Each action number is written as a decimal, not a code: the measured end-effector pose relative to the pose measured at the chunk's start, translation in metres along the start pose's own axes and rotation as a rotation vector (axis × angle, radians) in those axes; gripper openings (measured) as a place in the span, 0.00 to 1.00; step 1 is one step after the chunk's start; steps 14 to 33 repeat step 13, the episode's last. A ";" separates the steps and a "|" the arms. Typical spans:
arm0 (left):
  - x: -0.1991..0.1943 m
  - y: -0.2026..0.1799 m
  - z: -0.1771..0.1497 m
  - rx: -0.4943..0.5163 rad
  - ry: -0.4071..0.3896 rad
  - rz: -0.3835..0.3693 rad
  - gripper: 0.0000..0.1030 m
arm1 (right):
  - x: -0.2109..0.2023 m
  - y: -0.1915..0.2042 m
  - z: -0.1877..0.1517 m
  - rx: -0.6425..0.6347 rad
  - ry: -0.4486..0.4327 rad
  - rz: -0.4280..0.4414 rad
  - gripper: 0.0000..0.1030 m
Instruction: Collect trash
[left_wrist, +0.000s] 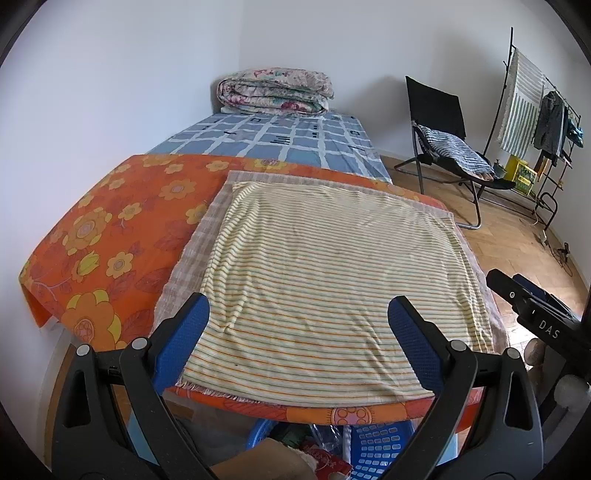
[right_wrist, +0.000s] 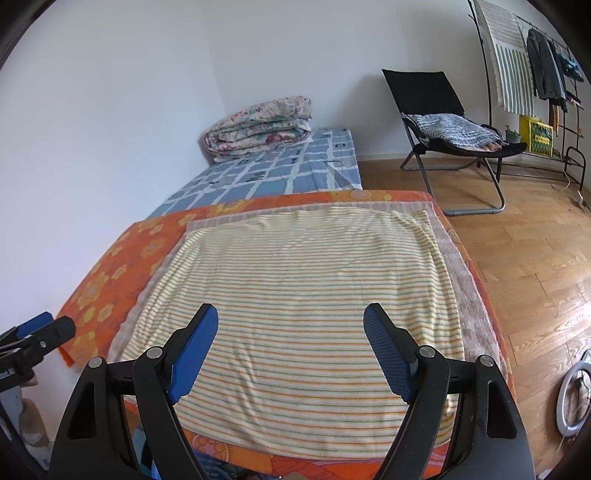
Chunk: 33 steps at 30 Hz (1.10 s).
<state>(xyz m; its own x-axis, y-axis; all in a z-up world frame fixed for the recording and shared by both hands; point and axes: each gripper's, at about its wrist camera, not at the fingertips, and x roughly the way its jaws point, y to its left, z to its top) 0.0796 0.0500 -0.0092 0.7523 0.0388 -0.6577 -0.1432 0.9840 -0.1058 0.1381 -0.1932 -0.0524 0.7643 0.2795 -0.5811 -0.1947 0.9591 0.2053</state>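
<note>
Trash: a red wrapper (left_wrist: 325, 461) lies low in the left wrist view, below and between the left gripper's jaws, under the table edge, beside a blue perforated basket (left_wrist: 380, 450) and what looks like clear plastic (left_wrist: 325, 437). Contents otherwise hard to make out. From the right wrist view only a sliver of blue shows beneath the table edge; trash not identifiable there.

Left gripper (left_wrist: 298, 310): jaws spread wide, nothing between the blue pads, which hang over the near part of a striped cream cloth (left_wrist: 325, 280).

Right gripper (right_wrist: 291, 321): jaws likewise wide apart, empty, hanging over the same striped cloth (right_wrist: 295, 280). Its black body (left_wrist: 535, 314) shows at the right of the left jaws; the left gripper's tip (right_wrist: 37, 336) shows at the left of the right jaws.

Beneath the striped cloth: a pale checked cloth (left_wrist: 184, 266), then an orange floral cover (left_wrist: 110, 236) over the table, spreading left of the jaws.

Beyond the jaws: a bed with blue checked sheet (left_wrist: 280, 140), folded floral quilt (left_wrist: 273, 90) at its far end. Ahead right: a black folding chair (left_wrist: 439, 122) on wood floor (right_wrist: 524, 258), a clothes rack (left_wrist: 532, 103) past it.
</note>
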 end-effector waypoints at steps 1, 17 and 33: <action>0.001 0.001 0.001 0.000 0.000 0.005 0.96 | 0.001 -0.001 0.000 -0.003 0.000 -0.006 0.79; 0.006 0.003 0.008 0.010 -0.011 0.041 0.96 | 0.016 -0.013 0.003 0.044 0.047 -0.007 0.79; 0.006 0.003 0.008 0.010 -0.011 0.041 0.96 | 0.016 -0.013 0.003 0.044 0.047 -0.007 0.79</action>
